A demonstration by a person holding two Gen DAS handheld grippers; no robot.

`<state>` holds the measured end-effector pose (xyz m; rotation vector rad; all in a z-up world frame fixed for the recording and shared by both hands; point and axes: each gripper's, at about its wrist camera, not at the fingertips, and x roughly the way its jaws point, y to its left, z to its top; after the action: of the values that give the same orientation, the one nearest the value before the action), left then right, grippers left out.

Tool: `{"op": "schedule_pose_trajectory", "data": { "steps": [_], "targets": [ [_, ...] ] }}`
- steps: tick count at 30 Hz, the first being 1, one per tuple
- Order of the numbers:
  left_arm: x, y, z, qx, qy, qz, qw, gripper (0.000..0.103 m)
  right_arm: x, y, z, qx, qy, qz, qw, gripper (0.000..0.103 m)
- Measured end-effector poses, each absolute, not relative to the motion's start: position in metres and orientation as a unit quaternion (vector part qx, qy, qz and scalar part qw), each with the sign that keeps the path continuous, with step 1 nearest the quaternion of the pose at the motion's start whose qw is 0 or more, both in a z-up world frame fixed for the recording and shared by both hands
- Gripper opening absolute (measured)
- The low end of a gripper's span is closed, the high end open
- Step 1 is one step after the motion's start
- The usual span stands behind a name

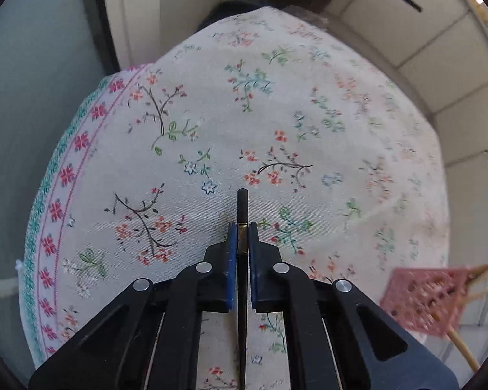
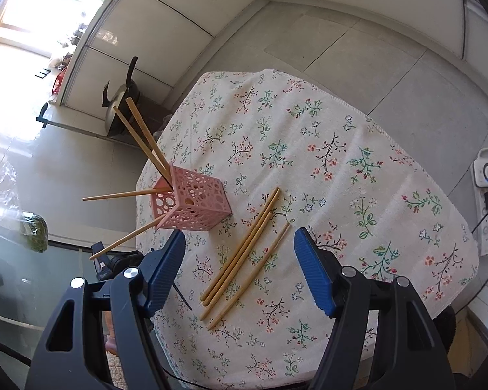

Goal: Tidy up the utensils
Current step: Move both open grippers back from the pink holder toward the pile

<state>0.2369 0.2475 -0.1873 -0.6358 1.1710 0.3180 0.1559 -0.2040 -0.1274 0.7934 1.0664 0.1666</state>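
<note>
Black chopstick [image 1: 243, 208] pinched in left gripper [image 1: 243, 230] jaws; right gripper [image 2: 239, 237] jaws spread.

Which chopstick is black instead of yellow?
The black chopstick pinched in the left hand-held gripper. The bamboo chopsticks lying on the tablecloth and those in the pink holder are all tan.

I see a matt woven cloth [image 2: 309, 169] with printed flowers. The loose chopsticks [image 2: 244, 253] look like pale wood; the pierced holder [image 2: 192, 201] like pink plastic
</note>
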Motion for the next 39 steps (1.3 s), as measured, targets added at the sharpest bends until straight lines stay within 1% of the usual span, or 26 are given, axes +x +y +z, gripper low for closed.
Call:
{"op": "schedule_pose_trajectory", "data": {
  "steps": [6,12,17,21,25,27,29,32,34,37,39],
  "targets": [
    [0.202,0.243,-0.119,-0.258,0.486,0.093,0.830,0.006,0.152,-0.200,-0.125,0.377,0.495,0.088,0.778,0.068],
    [0.155,0.208,-0.048,-0.163,0.422,0.092,0.887,0.006,0.141,-0.200,-0.112,0.370,0.485,0.102,0.786,0.068],
    [0.128,0.194,0.001,-0.136,0.362,0.097,0.917,0.006,0.135,-0.208,-0.107,0.370,0.477,0.101,0.791,0.068],
    [0.120,0.173,0.056,-0.131,0.295,0.086,0.943,0.006,0.131,-0.212,-0.097,0.353,0.462,0.093,0.809,0.068],
    [0.122,0.146,0.096,-0.137,0.242,0.048,0.959,0.006,0.128,-0.213,-0.083,0.320,0.434,0.076,0.839,0.074],
    [0.128,0.130,0.111,-0.141,0.229,0.021,0.963,0.006,0.125,-0.211,-0.076,0.296,0.416,0.064,0.857,0.079],
    [0.141,0.112,0.114,-0.136,0.229,0.001,0.964,0.006,0.124,-0.209,-0.070,0.273,0.404,0.053,0.872,0.084],
    [0.161,0.093,0.101,-0.131,0.247,-0.011,0.960,0.006,0.123,-0.207,-0.066,0.247,0.395,0.047,0.884,0.088],
    [0.181,0.079,0.075,-0.127,0.274,-0.009,0.953,0.006,0.124,-0.207,-0.065,0.241,0.395,0.048,0.885,0.088],
    [0.208,0.065,0.032,-0.115,0.325,-0.004,0.939,0.010,0.125,-0.210,-0.066,0.247,0.399,0.048,0.882,0.088],
    [0.211,0.067,0.017,-0.134,0.337,-0.010,0.932,0.027,0.124,-0.212,-0.065,0.252,0.399,0.047,0.881,0.088]
  ]
}}
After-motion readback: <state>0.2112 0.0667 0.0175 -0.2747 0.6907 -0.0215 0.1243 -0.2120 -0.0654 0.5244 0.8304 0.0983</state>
